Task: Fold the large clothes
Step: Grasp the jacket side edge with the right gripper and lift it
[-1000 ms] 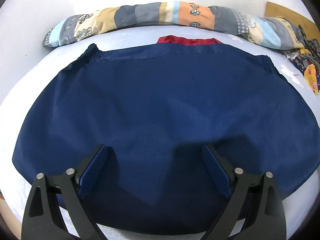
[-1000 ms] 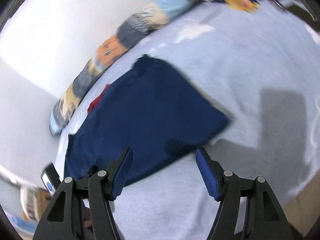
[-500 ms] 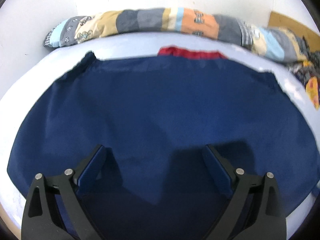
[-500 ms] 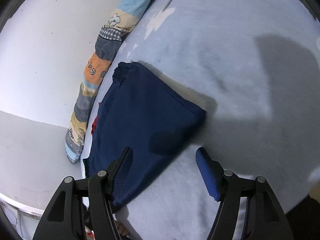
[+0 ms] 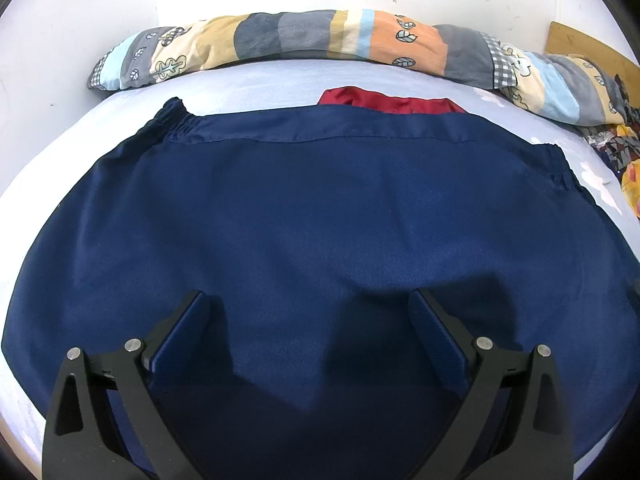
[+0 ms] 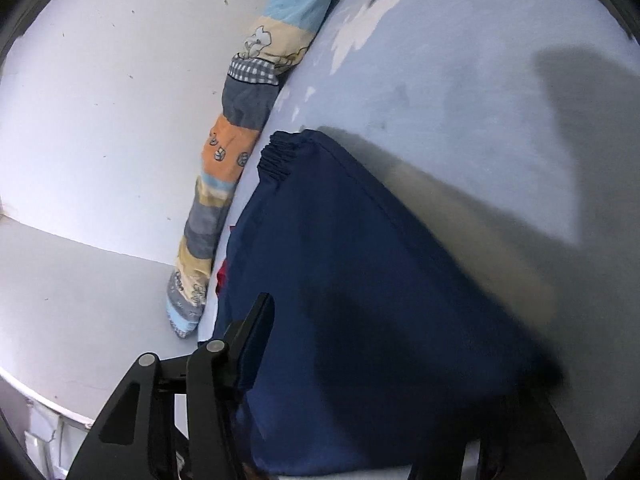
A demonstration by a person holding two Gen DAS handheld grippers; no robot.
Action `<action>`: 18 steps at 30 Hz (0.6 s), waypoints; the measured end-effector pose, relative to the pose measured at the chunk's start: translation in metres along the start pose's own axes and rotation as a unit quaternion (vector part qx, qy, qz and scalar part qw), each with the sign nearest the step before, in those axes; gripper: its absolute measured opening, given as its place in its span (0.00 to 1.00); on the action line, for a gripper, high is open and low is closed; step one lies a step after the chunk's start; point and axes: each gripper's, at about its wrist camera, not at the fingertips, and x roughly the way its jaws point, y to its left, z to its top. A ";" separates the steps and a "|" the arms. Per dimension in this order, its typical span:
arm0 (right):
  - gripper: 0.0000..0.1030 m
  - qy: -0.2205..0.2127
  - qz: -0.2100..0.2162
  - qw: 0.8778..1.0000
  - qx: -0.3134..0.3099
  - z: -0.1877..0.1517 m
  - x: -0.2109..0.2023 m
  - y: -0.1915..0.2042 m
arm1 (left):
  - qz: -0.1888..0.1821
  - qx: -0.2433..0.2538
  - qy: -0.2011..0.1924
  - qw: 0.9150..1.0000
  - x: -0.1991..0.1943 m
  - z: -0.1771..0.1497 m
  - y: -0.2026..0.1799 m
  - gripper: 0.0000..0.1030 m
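Navy garment (image 5: pixel 320 232): one large dark-blue piece with an elastic waistband, spread flat on the pale blue bed (image 5: pixel 248 84), waistband toward the wall, near edge under my two tools.

What just changed: a second ago my right gripper (image 6: pixel 360 360) looked at the garment from off to the side, with bare sheet between its jaws. Now the near right corner of the cloth fills its view and lies between the jaws, and they are closing on it. I can see only the left jaw; cloth hides the other, so I cannot tell whether the pads press yet.

Left gripper (image 5: pixel 308 320): jaws wide apart, nothing between the pads, hovering low over the near middle of the cloth, much where it was a second ago.

What that means, as I judge it: the right corner pinch is under way, so the next fold is about to start. My left side has not picked its own hold yet.

Count, garments: one navy, plus one red piece (image 5: pixel 392 102) peeking out from behind the waistband, touching or tucked under it; I cannot tell which.

Count, bedding: one long patchwork bolster (image 5: pixel 280 40) along the wall, and one heap of patterned cloth (image 5: pixel 616 144) at the far right.

Count, grippers: two, mine.

Risk: the fabric looks slick, so a shallow pinch could slip.
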 end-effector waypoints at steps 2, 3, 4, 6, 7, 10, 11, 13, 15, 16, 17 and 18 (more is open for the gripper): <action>0.36 0.004 -0.011 1.000 0.000 0.001 0.003 -0.001 | 0.001 0.001 0.000 1.000 0.000 0.000 0.000 0.98; 0.34 0.000 -0.013 1.000 -0.001 -0.001 0.002 -0.001 | 0.002 0.001 -0.001 1.000 0.000 -0.001 0.000 0.98; 0.31 -0.004 -0.017 1.000 -0.009 -0.003 0.001 0.001 | 0.003 0.001 -0.002 1.000 0.001 0.000 0.000 0.98; 0.31 -0.009 -0.015 1.000 -0.016 -0.006 -0.002 0.001 | 0.007 0.002 -0.003 1.000 0.001 -0.001 -0.001 0.99; 0.31 -0.010 -0.014 1.000 -0.017 -0.006 -0.002 0.000 | 0.008 0.002 -0.003 1.000 0.000 -0.001 -0.002 0.99; 0.31 -0.011 -0.019 0.999 -0.024 -0.007 -0.003 0.001 | 0.008 0.002 -0.003 1.000 0.001 -0.001 -0.002 0.99; 0.30 -0.012 -0.022 0.999 -0.025 -0.007 -0.003 0.002 | 0.008 0.002 -0.003 1.000 0.000 -0.001 -0.002 0.99; 0.29 -0.016 -0.026 0.999 -0.029 -0.007 -0.003 0.005 | 0.009 0.002 -0.003 1.000 0.001 -0.001 -0.002 0.99; 0.28 -0.022 -0.028 0.999 -0.029 -0.006 -0.002 0.007 | 0.008 0.002 -0.002 1.000 0.001 -0.001 -0.002 0.99; 0.27 -0.024 -0.025 0.999 -0.026 -0.006 -0.003 0.007 | 0.008 0.002 -0.002 1.000 0.001 -0.001 -0.002 0.99; 0.26 -0.025 -0.024 0.999 -0.026 -0.006 -0.003 0.008 | 0.008 0.002 -0.002 1.000 0.001 -0.001 -0.002 0.99; 0.26 -0.025 -0.027 0.999 -0.028 -0.005 -0.003 0.010 | 0.008 0.002 -0.002 1.000 0.001 -0.001 -0.002 0.99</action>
